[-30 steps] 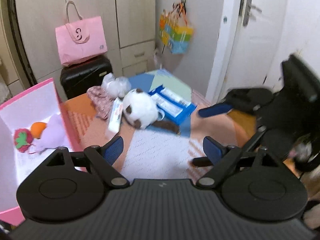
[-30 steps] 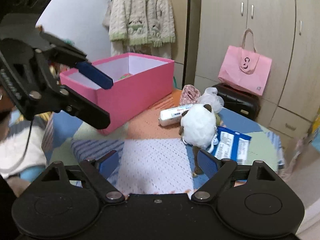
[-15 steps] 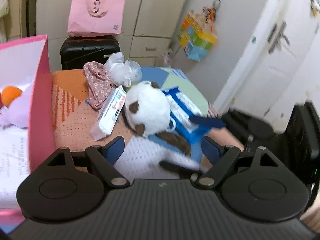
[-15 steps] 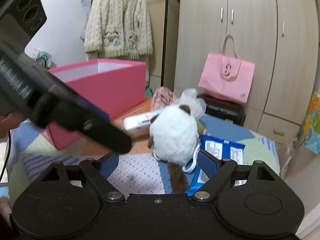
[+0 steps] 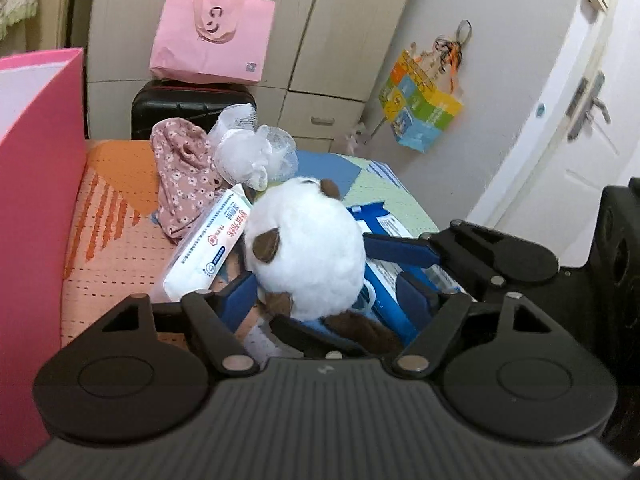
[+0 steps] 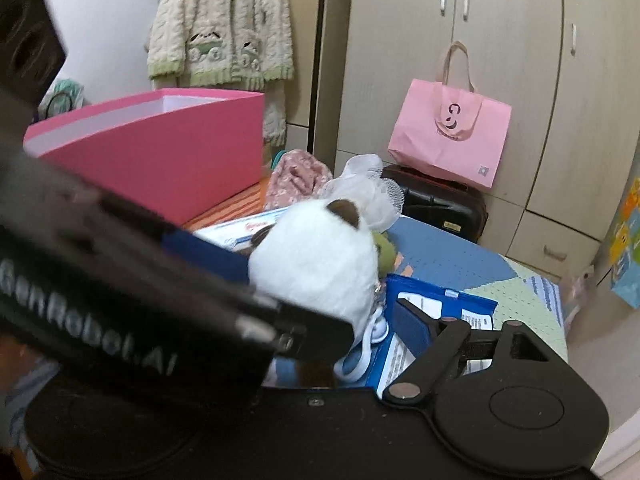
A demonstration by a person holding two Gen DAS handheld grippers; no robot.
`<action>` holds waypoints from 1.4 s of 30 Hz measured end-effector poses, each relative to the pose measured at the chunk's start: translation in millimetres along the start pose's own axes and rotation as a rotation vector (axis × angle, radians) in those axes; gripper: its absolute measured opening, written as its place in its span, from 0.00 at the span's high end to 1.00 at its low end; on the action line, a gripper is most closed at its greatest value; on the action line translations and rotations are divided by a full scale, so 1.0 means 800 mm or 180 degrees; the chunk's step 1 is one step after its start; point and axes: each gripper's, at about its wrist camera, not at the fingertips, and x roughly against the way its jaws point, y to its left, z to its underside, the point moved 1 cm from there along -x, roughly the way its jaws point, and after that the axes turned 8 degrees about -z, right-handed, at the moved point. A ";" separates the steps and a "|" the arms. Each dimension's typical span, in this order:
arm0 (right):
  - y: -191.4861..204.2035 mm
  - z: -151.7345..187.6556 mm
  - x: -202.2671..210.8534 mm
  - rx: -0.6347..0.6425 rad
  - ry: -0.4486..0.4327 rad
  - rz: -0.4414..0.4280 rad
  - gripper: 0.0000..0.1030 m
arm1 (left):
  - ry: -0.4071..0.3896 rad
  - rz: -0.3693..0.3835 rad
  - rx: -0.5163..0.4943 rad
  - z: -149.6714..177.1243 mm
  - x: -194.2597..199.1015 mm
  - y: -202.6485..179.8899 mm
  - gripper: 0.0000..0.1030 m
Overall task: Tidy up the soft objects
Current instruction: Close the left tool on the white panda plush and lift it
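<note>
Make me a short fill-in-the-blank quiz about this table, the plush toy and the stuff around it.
1. The white plush toy has ____ ears.
2. The big open box is ____.
3. The pink bag sits on a black ____.
4. The plush toy lies partly on a ____ packet.

Missing words: brown; pink; suitcase; blue

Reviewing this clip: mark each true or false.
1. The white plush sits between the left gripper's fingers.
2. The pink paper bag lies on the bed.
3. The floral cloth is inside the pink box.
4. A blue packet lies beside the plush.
1. True: the white plush is between the left gripper fingers.
2. False: the pink paper bag stands on the black suitcase.
3. False: the floral cloth lies on the bed, outside the pink box.
4. True: the blue packet.
</note>
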 end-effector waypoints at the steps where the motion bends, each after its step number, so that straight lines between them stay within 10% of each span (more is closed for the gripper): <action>1: 0.000 0.001 -0.002 -0.0005 -0.0001 -0.0035 0.24 | -0.0002 0.0001 0.0037 0.000 -0.001 0.002 0.32; 14: 0.018 0.003 -0.006 0.0196 -0.0023 0.0218 0.40 | -0.0124 -0.0048 0.0074 0.014 0.001 0.002 0.44; 42: 0.092 0.020 0.068 -0.0201 -0.0189 0.0406 0.36 | -0.0027 0.0062 -0.0265 0.042 0.088 -0.025 0.45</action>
